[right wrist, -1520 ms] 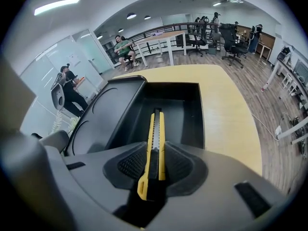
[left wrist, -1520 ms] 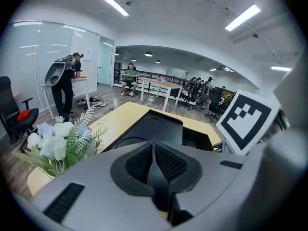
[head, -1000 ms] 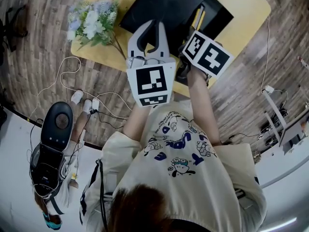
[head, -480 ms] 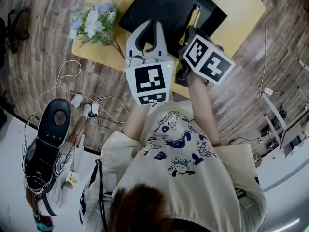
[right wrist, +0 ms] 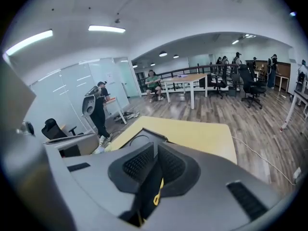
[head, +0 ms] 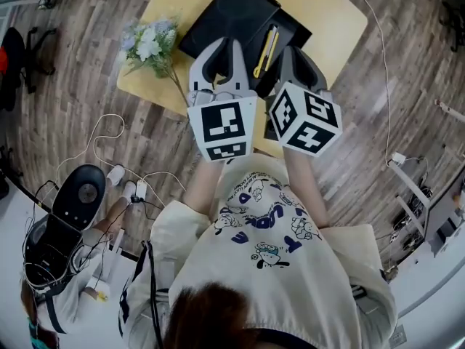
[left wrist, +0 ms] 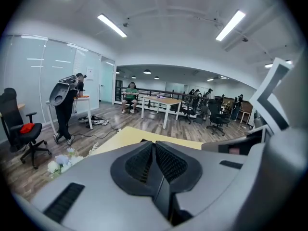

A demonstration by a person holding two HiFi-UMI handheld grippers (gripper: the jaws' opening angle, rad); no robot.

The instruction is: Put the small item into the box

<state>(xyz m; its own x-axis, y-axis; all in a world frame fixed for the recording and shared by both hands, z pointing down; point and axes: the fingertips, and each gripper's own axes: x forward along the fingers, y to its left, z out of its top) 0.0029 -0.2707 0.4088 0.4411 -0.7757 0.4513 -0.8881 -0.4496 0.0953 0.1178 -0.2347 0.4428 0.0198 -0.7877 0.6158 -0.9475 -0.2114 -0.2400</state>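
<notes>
A black box (head: 231,14) lies open on the yellow table (head: 327,13). A slim yellow item (head: 265,49) rests in its right half. My left gripper (head: 221,48) hovers over the box's near edge, jaws shut with nothing between them; its pads (left wrist: 144,162) press together. My right gripper (head: 299,55) hangs just right of the yellow item, apart from it, jaws shut. In the right gripper view a strip of the yellow item (right wrist: 157,195) shows through the slot below the closed pads (right wrist: 171,165), and the box (right wrist: 144,137) lies ahead.
A bunch of pale artificial flowers (head: 149,41) lies on the table's left corner. On the floor to the left are a black device (head: 76,202) and white cables (head: 109,133). The gripper views show office desks, chairs and people farther off.
Both grippers have drawn back toward the person, the right one away from the yellow item, which stays in the box. The head view has shifted, showing more of the table.
</notes>
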